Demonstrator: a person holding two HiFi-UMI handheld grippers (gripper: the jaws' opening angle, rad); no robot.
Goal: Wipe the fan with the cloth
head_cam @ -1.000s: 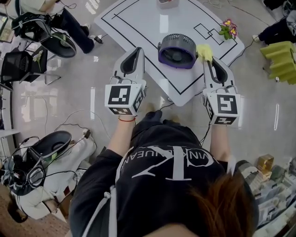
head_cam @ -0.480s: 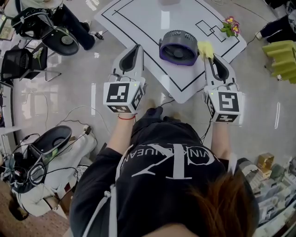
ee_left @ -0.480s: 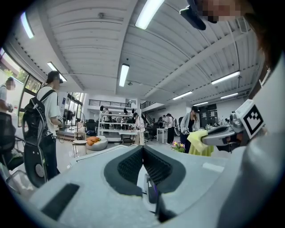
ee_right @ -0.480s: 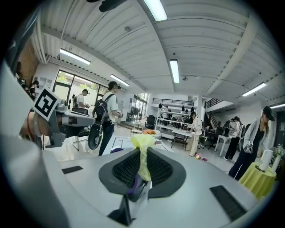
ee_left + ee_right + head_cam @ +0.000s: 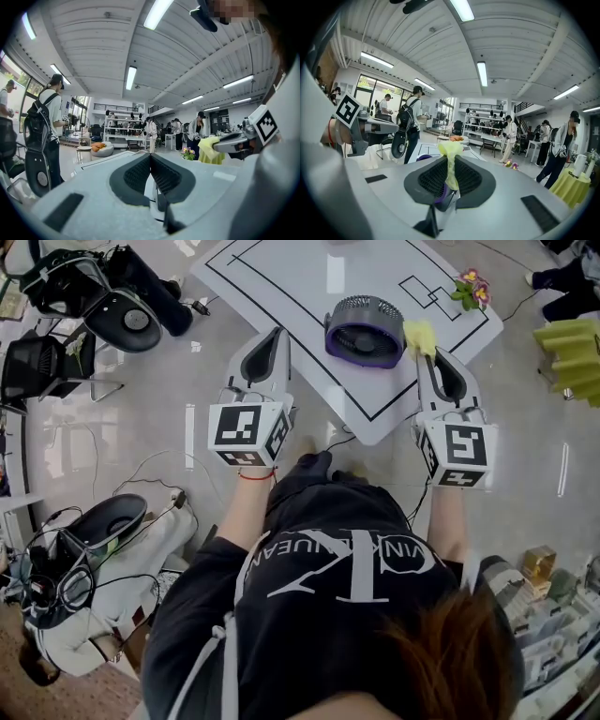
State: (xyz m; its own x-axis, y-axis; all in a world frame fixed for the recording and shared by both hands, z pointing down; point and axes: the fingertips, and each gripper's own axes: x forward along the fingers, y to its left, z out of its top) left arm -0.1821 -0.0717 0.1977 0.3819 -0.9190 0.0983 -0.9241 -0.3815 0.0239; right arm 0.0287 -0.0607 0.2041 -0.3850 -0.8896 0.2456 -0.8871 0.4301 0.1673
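Head view: right claw's (image 5: 425,352) cloth (image 5: 418,334) perhaps touches fan (image 5: 365,331).

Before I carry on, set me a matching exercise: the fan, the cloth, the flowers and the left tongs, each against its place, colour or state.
1. fan
2. cloth
3. flowers
4. left tongs

A. shut, nothing between them
B. near the right corner of the table
C. purple, on the table
D. yellow, gripped in the right tongs

Pairs: 1-C, 2-D, 3-B, 4-A
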